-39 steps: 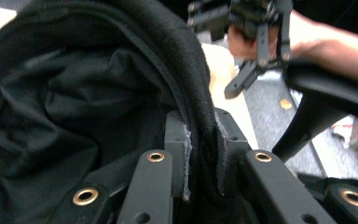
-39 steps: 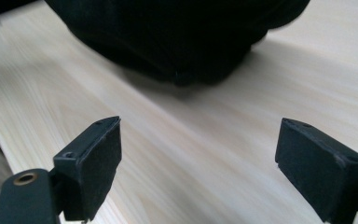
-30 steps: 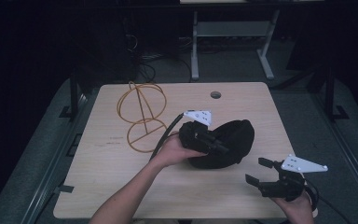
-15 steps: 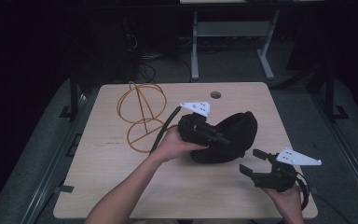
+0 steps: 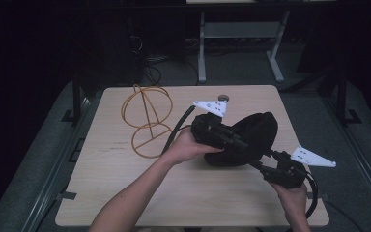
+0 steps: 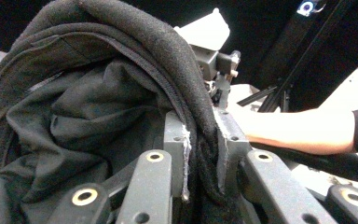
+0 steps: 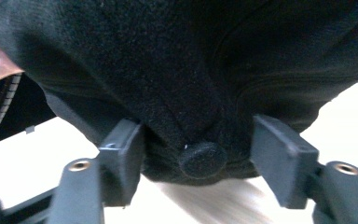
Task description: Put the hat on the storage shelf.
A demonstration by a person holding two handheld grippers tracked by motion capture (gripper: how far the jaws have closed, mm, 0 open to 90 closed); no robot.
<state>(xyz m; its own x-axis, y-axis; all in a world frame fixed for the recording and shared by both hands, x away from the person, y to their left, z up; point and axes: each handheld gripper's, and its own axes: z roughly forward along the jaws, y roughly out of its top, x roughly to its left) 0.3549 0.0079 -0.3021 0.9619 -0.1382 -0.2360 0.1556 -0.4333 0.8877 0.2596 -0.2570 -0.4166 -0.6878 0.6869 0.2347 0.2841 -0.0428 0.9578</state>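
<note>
A black cap (image 5: 251, 137) is held up just above the table (image 5: 125, 193), right of the orange wire frame (image 5: 145, 121). Its inside is dark and hard to read. The left gripper (image 6: 200, 154) is clamped tight on its brim. The right gripper (image 7: 198, 161), just closing, brackets the crown's top button (image 7: 203, 159); whether its pads press is unclear.

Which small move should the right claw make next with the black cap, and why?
Probably close the right claw fully on the black cap. Its jaws have just been closing and now flank the cap's top button without pressing it, while the left claw already pinches the cap's edge.
</note>
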